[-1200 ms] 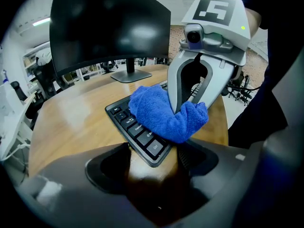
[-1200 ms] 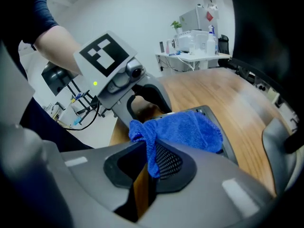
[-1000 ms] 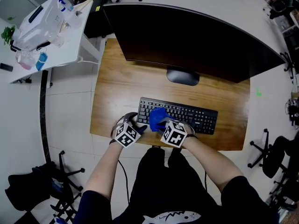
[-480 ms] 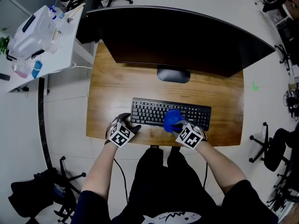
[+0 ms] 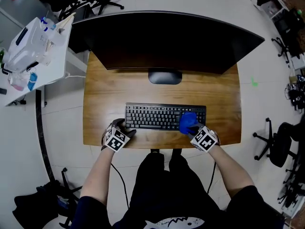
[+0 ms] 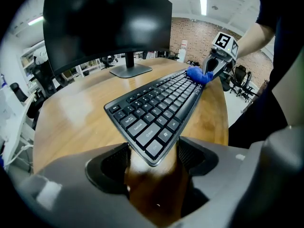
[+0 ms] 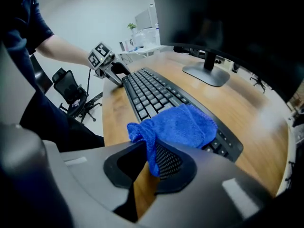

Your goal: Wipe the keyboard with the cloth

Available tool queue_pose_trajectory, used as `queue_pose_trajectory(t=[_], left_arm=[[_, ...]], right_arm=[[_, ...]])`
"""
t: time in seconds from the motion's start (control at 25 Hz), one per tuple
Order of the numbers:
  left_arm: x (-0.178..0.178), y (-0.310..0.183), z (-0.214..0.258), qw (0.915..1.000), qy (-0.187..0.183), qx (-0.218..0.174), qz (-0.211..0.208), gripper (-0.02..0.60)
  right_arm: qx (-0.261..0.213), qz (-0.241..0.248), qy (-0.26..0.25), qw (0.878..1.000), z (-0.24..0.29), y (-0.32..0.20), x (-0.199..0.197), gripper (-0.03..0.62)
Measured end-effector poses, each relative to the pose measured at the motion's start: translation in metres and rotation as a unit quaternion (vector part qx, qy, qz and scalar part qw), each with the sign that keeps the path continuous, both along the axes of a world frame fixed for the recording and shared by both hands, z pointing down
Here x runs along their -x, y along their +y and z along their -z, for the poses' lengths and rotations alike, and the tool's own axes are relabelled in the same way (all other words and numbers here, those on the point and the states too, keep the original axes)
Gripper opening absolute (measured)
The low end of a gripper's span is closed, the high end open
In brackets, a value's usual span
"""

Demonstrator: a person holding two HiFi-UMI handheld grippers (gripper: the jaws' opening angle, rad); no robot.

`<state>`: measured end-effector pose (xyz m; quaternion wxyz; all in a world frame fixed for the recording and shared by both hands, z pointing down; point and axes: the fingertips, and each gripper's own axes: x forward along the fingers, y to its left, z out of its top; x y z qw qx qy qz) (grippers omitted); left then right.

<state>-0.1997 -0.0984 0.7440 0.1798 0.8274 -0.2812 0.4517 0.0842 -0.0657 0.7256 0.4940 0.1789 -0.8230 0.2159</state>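
Note:
A black keyboard (image 5: 157, 116) lies along the front of the wooden desk (image 5: 105, 94). My left gripper (image 5: 126, 129) is at its front left corner. In the left gripper view that corner (image 6: 153, 148) sits between the jaws, which touch it on both sides. My right gripper (image 5: 194, 129) is shut on a blue cloth (image 5: 188, 120), which rests bunched on the keys at the keyboard's right end. In the right gripper view the cloth (image 7: 178, 126) spreads over the nearest keys (image 7: 152, 91) and hangs between the jaws (image 7: 151, 163).
A wide curved monitor (image 5: 162, 39) on a round stand (image 5: 165, 76) fills the back of the desk. A white side table (image 5: 35, 46) with boxes and bottles stands at the left. Office chairs (image 5: 276, 147) stand on the floor at the right.
My right gripper has dragged the cloth rightward along the keys, from the left part to the right end. The left gripper has stayed at the keyboard's left corner.

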Motion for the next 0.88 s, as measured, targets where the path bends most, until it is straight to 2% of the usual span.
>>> queue_pose_trajectory(t=[0.32,0.68,0.76,0.88], left_arm=[[-0.001,-0.001,-0.001,0.9999,-0.012,0.003,-0.005,0.324],[-0.003,-0.001,-0.002,0.9998,-0.019,0.009,-0.002,0.325],[-0.003,-0.002,-0.001,0.9998,-0.019,0.010,-0.003,0.325],[-0.004,-0.001,-0.003,0.9998,-0.019,0.012,-0.003,0.325]], right_arm=[[-0.006,-0.026,0.036,0.999,-0.004,0.003,-0.067,0.049],[-0.007,-0.057,0.096,0.994,0.001,0.001,-0.118,0.049],[-0.021,-0.066,0.090,0.994,0.008,-0.008,-0.118,0.049],[-0.044,-0.100,0.040,0.993,0.035,-0.032,-0.098,0.049]])
